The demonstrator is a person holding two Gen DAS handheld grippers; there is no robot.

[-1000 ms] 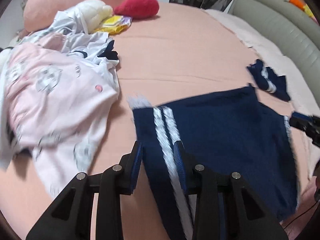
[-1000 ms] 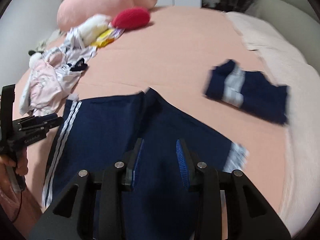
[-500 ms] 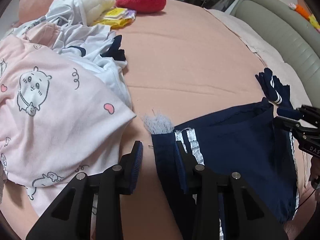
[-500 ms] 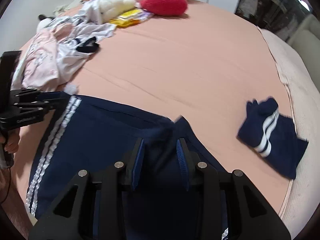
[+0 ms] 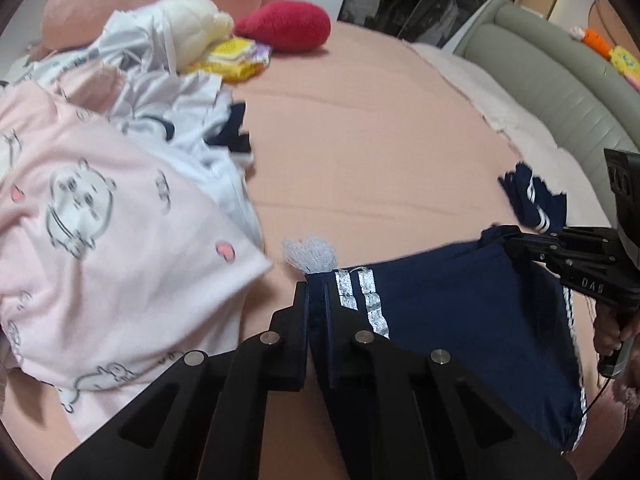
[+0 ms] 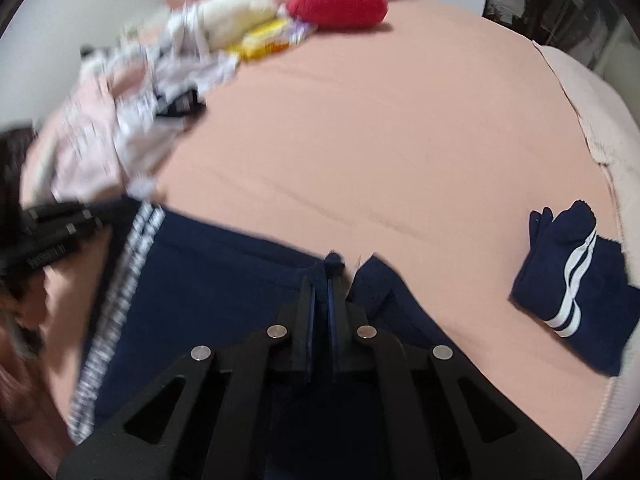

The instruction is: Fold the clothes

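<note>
Navy shorts with white side stripes lie spread on the pink bed. In the left wrist view my left gripper is closing its jaws on the shorts' far left corner, beside a frayed white tag, with navy cloth pinched between the pads. My right gripper is closing too, its pads pressed on a bunched bit of the shorts' far edge. From the left wrist view, the right gripper sits at the shorts' far right corner.
A pink printed garment and white clothes are heaped to the left. A folded navy striped piece lies to the right. A red cushion, a cream plush toy and yellow packets sit at the back. A grey padded headboard borders the right.
Both grippers went from open to closed on the far edge of the navy shorts, the left at the striped corner, the right at the bunched edge.
</note>
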